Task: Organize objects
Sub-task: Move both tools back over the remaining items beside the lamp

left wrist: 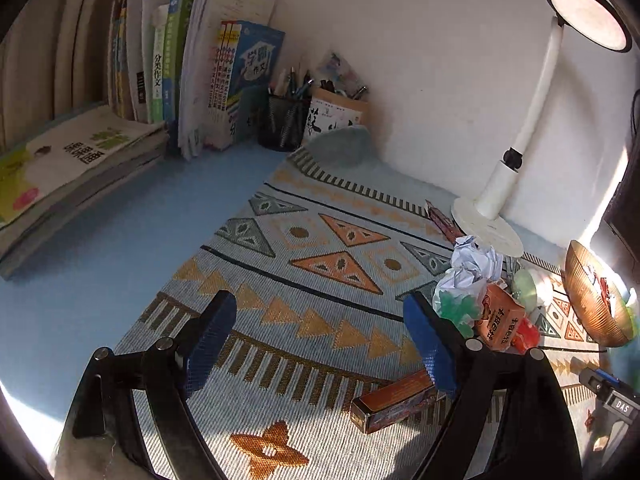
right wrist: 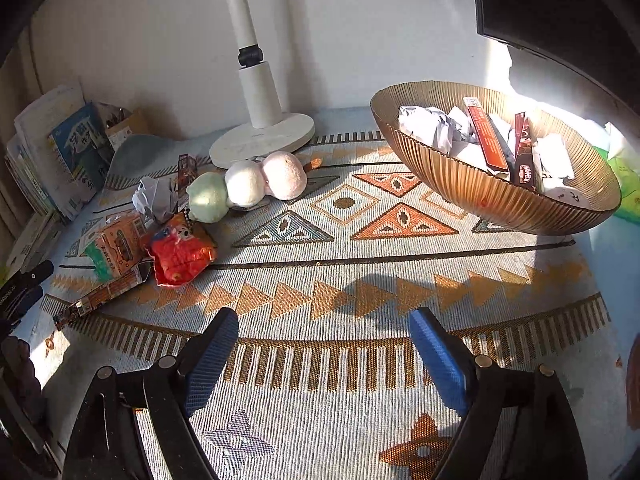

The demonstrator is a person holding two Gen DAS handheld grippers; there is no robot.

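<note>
My left gripper [left wrist: 320,312] hovers open over the patterned mat [left wrist: 320,240], with nothing between its blue pads. A long brown box [left wrist: 394,404] lies flat just beside its right finger. Beyond that sits a heap: crumpled paper [left wrist: 476,260], an orange carton [left wrist: 500,320] and a red packet [left wrist: 526,334]. My right gripper [right wrist: 324,320] is open too, over bare mat. From it the heap lies to the left: paper [right wrist: 154,198], carton [right wrist: 120,240], red packet [right wrist: 180,254], long box [right wrist: 100,296], and three plush balls [right wrist: 248,186]. A ribbed brown bowl [right wrist: 500,200] at the right holds crumpled paper and red boxes.
A white desk lamp [right wrist: 264,140] stands at the back by the wall. Upright books [left wrist: 172,68], a flat stack of magazines [left wrist: 72,160] and a mesh pen holder [left wrist: 284,120] fill the back left. A dark monitor [right wrist: 560,8] hangs at the upper right.
</note>
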